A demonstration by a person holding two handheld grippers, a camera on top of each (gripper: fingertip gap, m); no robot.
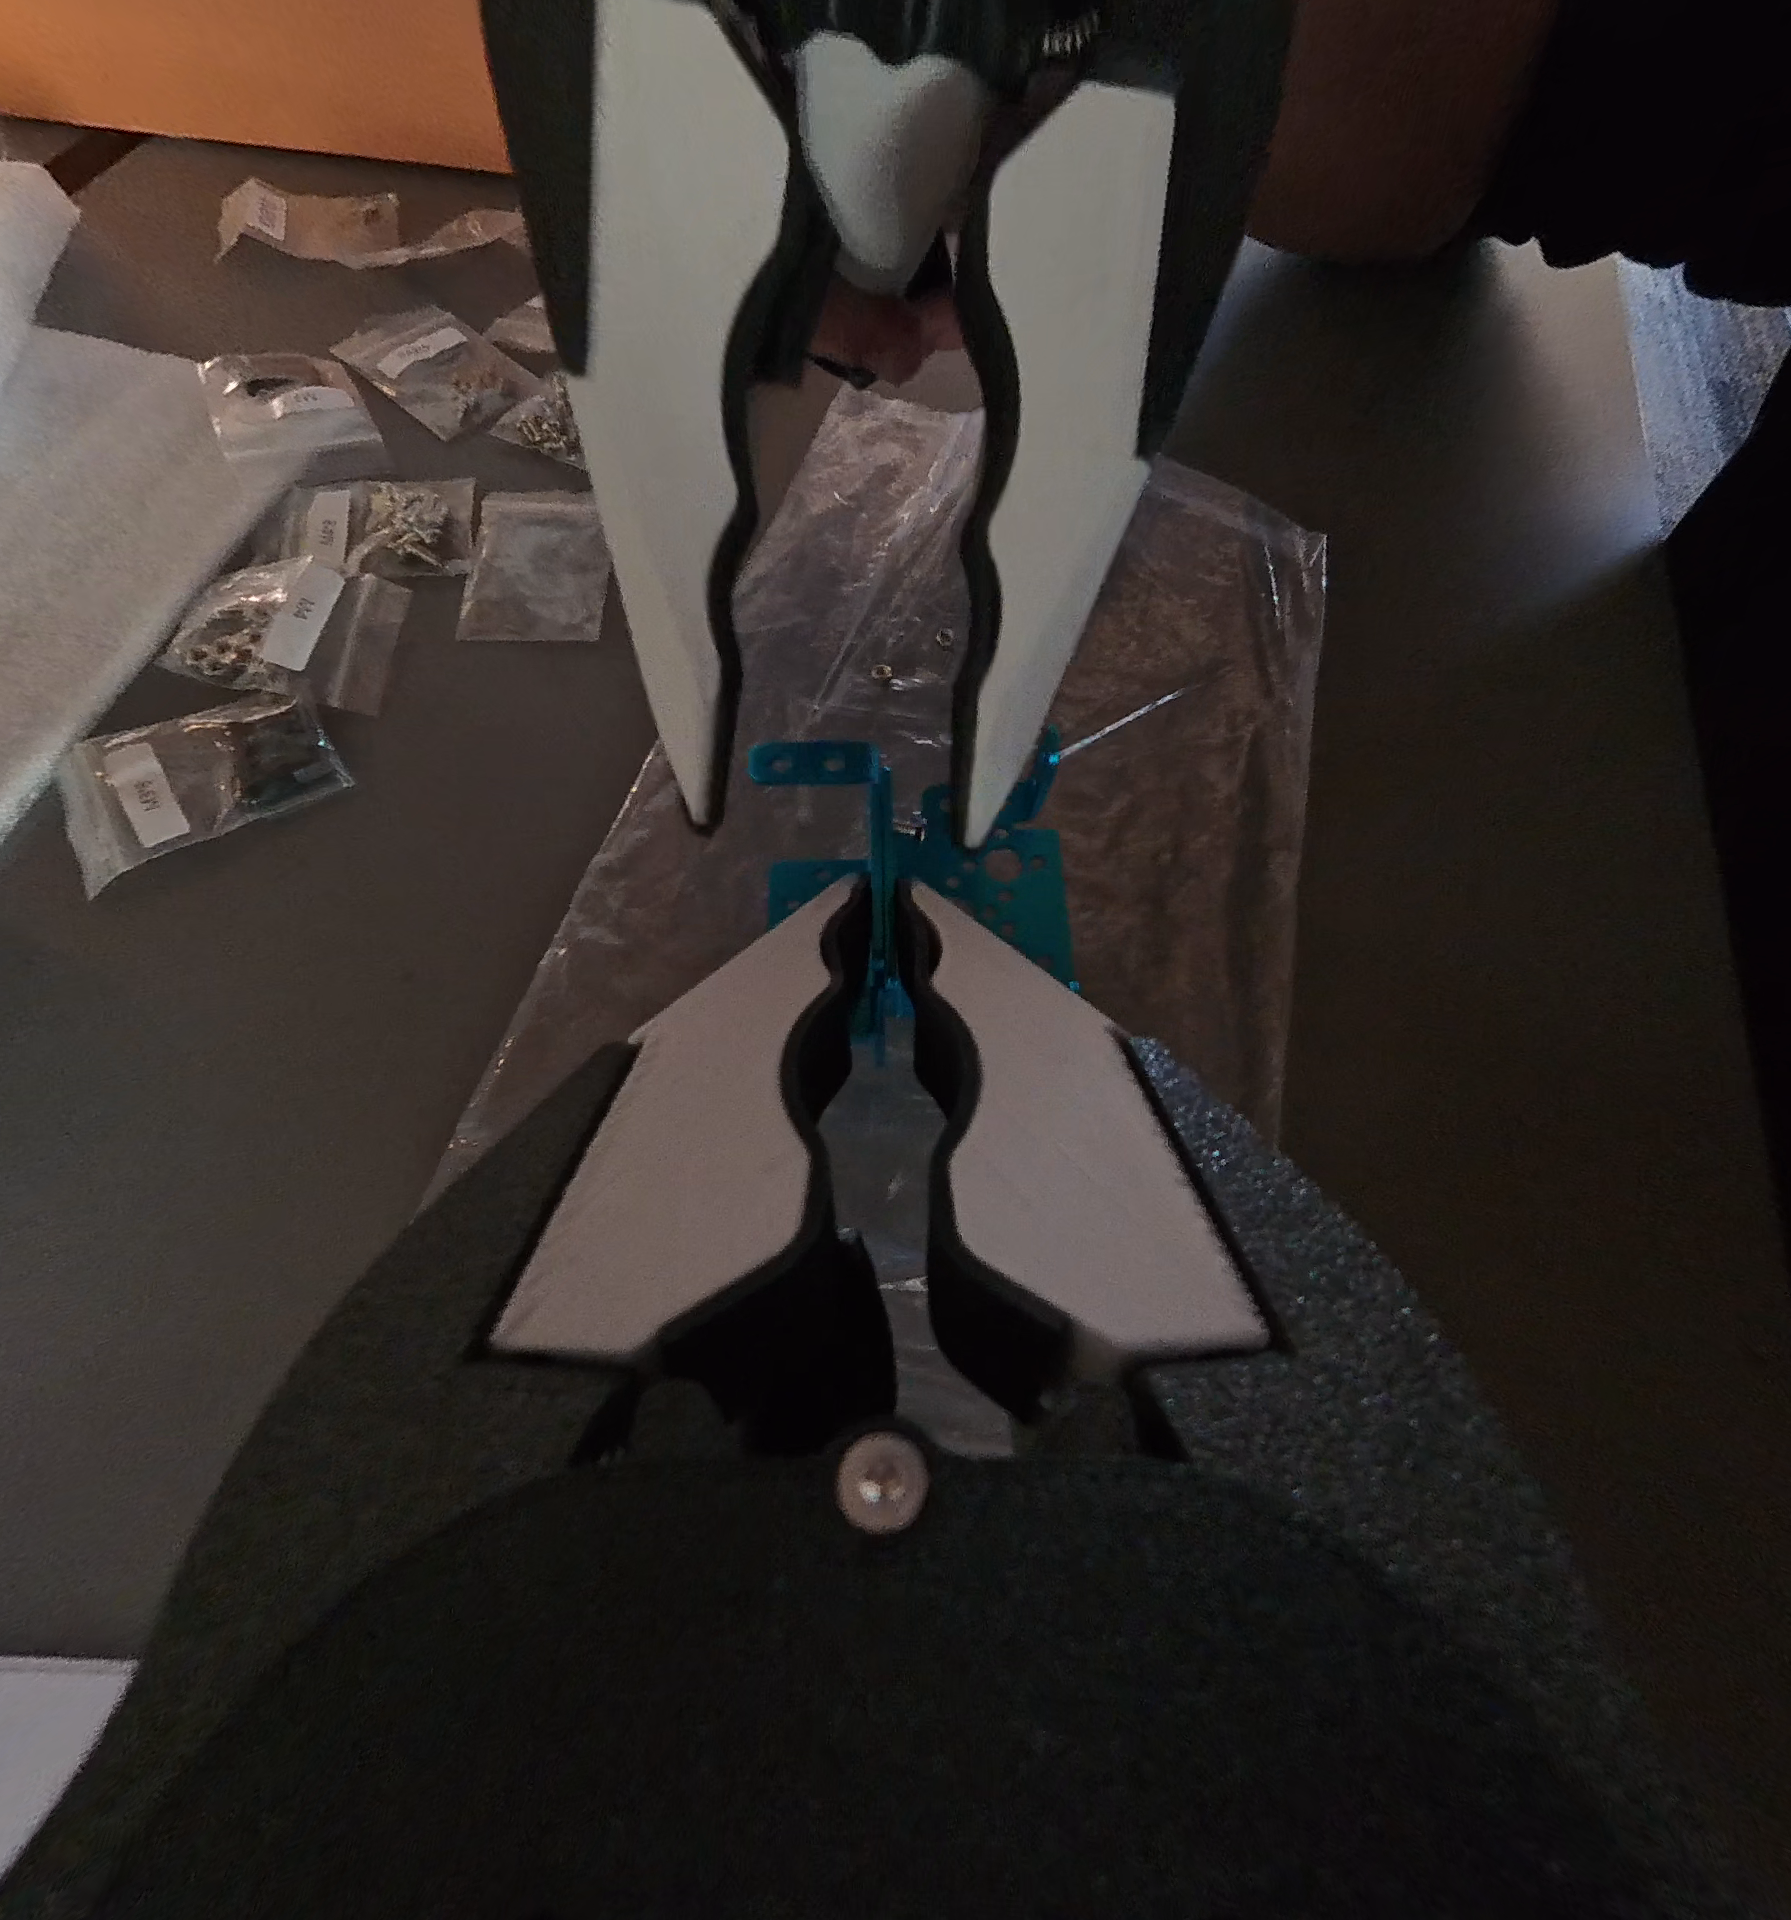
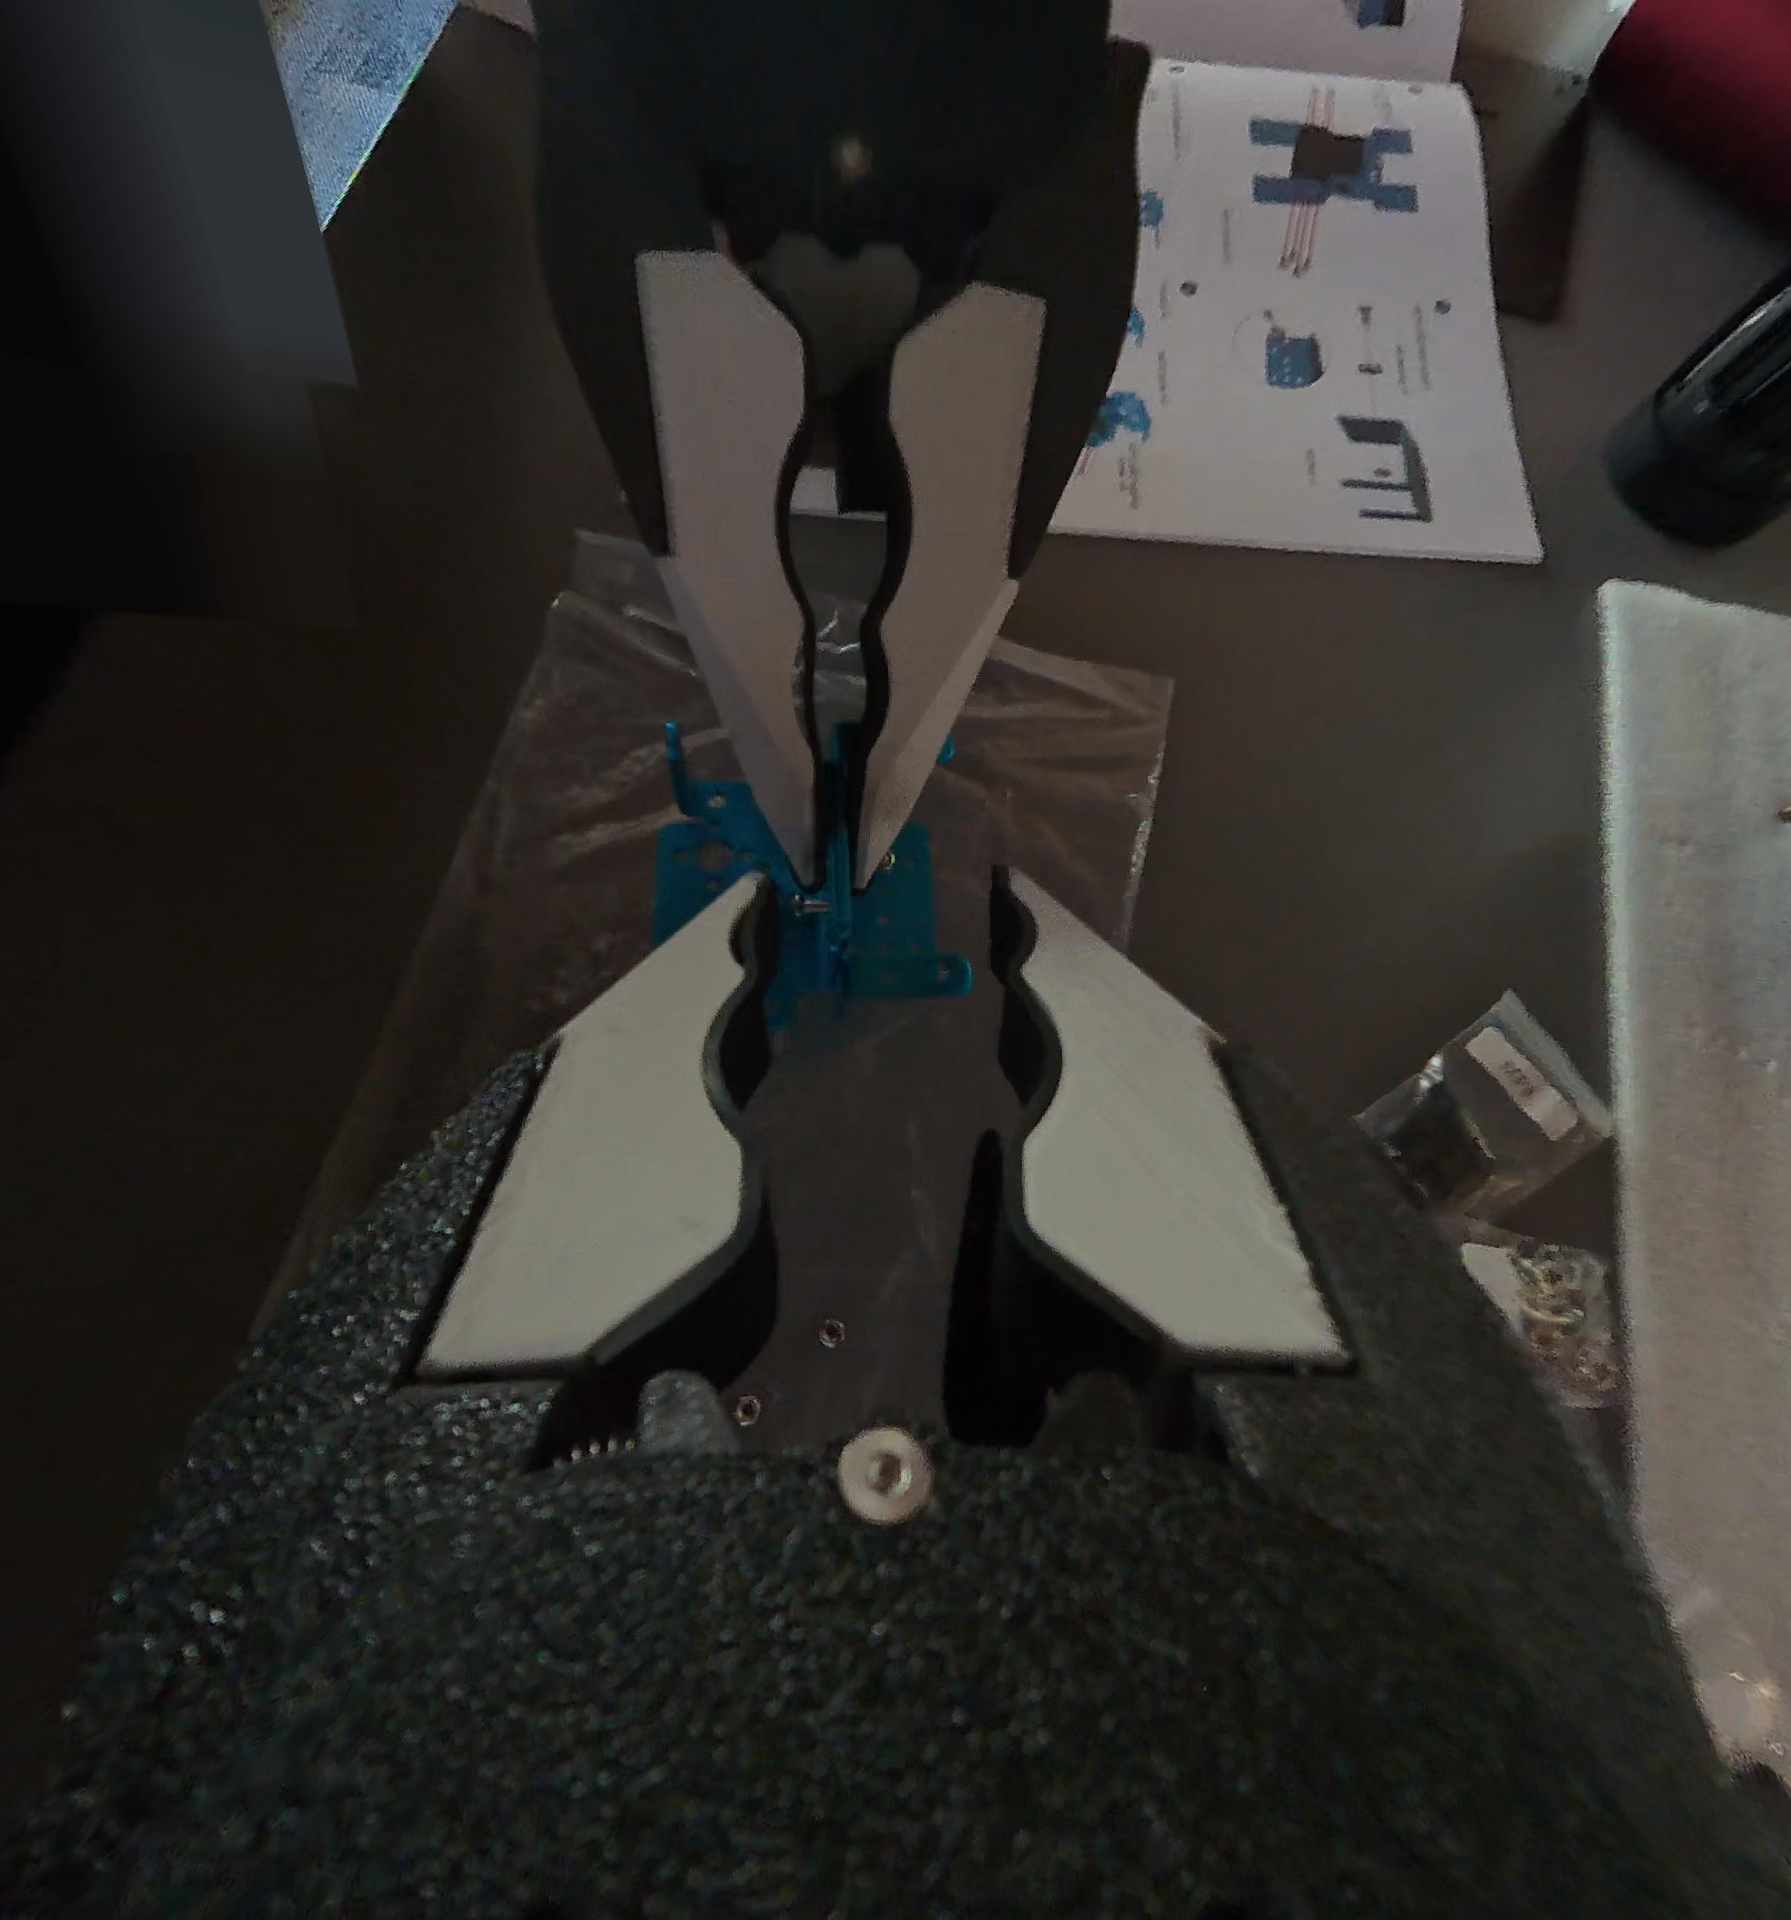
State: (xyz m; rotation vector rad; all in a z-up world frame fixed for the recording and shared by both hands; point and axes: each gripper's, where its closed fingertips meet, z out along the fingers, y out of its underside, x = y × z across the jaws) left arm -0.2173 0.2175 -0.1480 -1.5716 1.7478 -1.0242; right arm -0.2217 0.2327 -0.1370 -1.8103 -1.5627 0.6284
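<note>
Because your left gripper [image 1: 883,883] has its fingers pinched nearly together on the upright fin of the blue metal bracket [image 1: 984,873], the piece stands on edge over the clear plastic sheet [image 1: 1182,665] instead of lying flat. The bracket sits at the centre of both views, held just above the dark table [image 1: 403,1039].

Your right gripper [image 2: 875,883] faces it from the opposite side with its fingers spread wide, gripping nothing; in the right wrist view its left fingertip [image 2: 735,904] is right beside the bracket's flat plate, and whether it touches I cannot tell. That pose leaves the small screw [image 2: 813,906] on the fin exposed between the two tools.

In the left wrist view, small bags of hardware [image 1: 351,520] lie from nine to eleven o'clock. In the right wrist view an open instruction booklet [image 2: 1338,312] lies at one o'clock, beside a dark bottle [image 2: 1743,416] at two.
</note>
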